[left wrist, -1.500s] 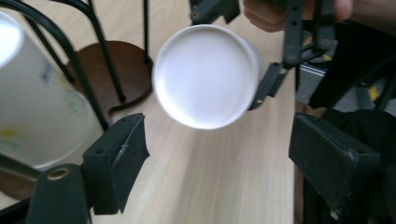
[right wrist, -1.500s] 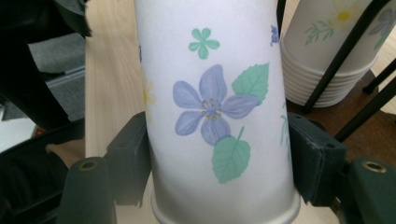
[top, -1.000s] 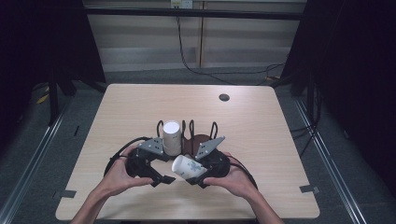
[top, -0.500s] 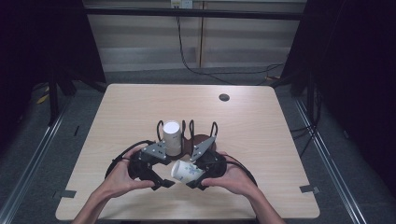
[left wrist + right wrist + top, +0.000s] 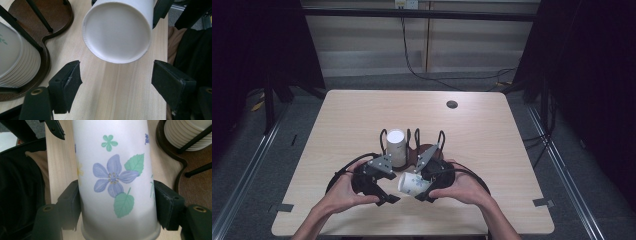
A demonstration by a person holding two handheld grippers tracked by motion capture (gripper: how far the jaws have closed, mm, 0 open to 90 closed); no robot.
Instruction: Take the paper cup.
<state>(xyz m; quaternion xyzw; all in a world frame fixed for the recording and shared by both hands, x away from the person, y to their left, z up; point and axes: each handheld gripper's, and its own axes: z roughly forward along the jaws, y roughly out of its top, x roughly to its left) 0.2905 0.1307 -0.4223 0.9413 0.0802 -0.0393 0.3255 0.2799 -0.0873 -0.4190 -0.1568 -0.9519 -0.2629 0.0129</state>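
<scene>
Lower centre of the high view: right gripper (image 5: pixel 424 186) fingers clamp a flowered paper cup (image 5: pixel 413 184) sideways above the desk (image 5: pixel 492 150), base toward left gripper (image 5: pixel 379 192), fingers wide, likely to receive it.

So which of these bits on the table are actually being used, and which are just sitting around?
In use:
- flowered paper cup, clamped by the right gripper
- left gripper, jaws open, facing the cup's bottom
- stack of cups in the dark wire rack, probably where the cup came from or goes

Lying about:
- small dark round thing near the table's far edge
</scene>
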